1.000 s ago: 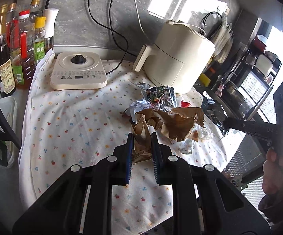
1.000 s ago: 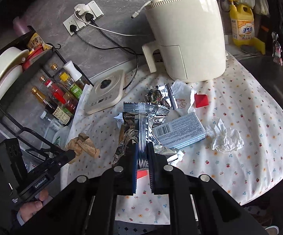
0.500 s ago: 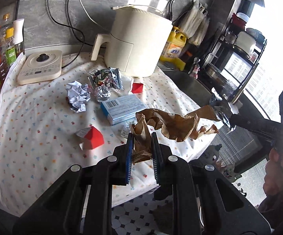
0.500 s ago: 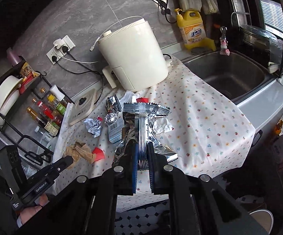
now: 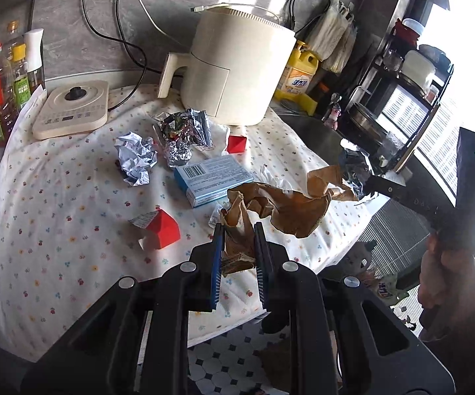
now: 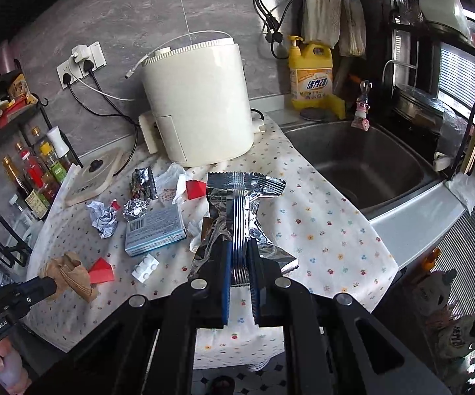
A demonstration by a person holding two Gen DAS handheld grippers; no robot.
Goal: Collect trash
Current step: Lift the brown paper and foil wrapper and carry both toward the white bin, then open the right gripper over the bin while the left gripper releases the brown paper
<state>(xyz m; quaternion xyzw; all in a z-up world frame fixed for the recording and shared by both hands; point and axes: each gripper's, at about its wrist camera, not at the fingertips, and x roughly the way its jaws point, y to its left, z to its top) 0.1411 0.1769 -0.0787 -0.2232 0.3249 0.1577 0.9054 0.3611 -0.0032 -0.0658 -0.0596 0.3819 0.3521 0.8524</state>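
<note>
2 grippers clamp trash — left gripper (image 5: 237,230) brown paper (image 5: 283,207), right gripper (image 6: 239,250) foil wrapper (image 6: 240,191).

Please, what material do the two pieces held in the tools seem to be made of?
The brown piece in the left tool looks like matte kraft paper: dull and softly crumpled. The silver wrapper in the right tool looks like metallized foil or plastic film: shiny and mirror-like, with sharp creases and a ribbed seal.

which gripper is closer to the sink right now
Right. The right gripper, shut on the foil wrapper, hangs over the cloth's edge beside the sink; the left gripper, holding brown paper, is off the table's far side.
</note>
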